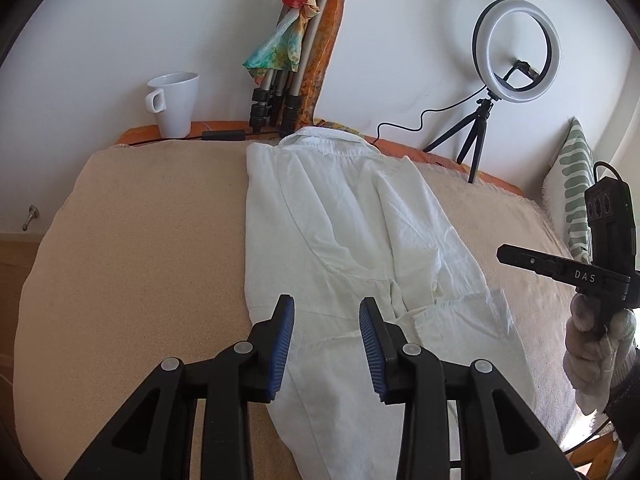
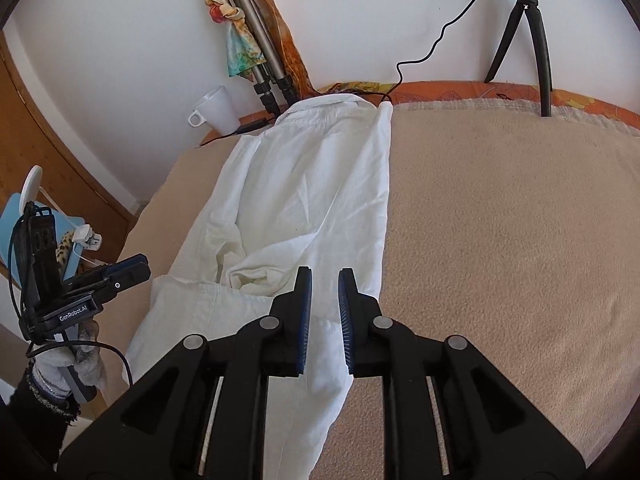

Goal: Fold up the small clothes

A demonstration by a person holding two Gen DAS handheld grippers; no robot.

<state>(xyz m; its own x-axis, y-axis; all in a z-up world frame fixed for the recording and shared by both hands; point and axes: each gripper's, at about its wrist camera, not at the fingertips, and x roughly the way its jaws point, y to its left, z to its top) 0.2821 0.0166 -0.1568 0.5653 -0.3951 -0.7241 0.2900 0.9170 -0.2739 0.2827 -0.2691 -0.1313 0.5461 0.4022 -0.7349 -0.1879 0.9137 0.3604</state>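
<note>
A white shirt [image 1: 344,240] lies on the beige blanket [image 1: 140,248], folded into a long narrow strip with its collar at the far end. It also shows in the right wrist view [image 2: 316,208], with a bunched sleeve near the middle. My left gripper [image 1: 326,308] is open and empty above the shirt's near end. My right gripper [image 2: 325,280] is open with a narrower gap, empty, above the shirt's near right edge. The right gripper also shows in the left wrist view [image 1: 560,268], and the left gripper in the right wrist view [image 2: 120,276].
A white mug [image 1: 174,102], folded tripods [image 1: 280,92] with a colourful scarf, and a ring light [image 1: 516,50] on a small tripod stand along the far wall. A striped cushion [image 1: 572,184] lies at right. A wooden side table [image 2: 60,216] with small items stands left of the bed.
</note>
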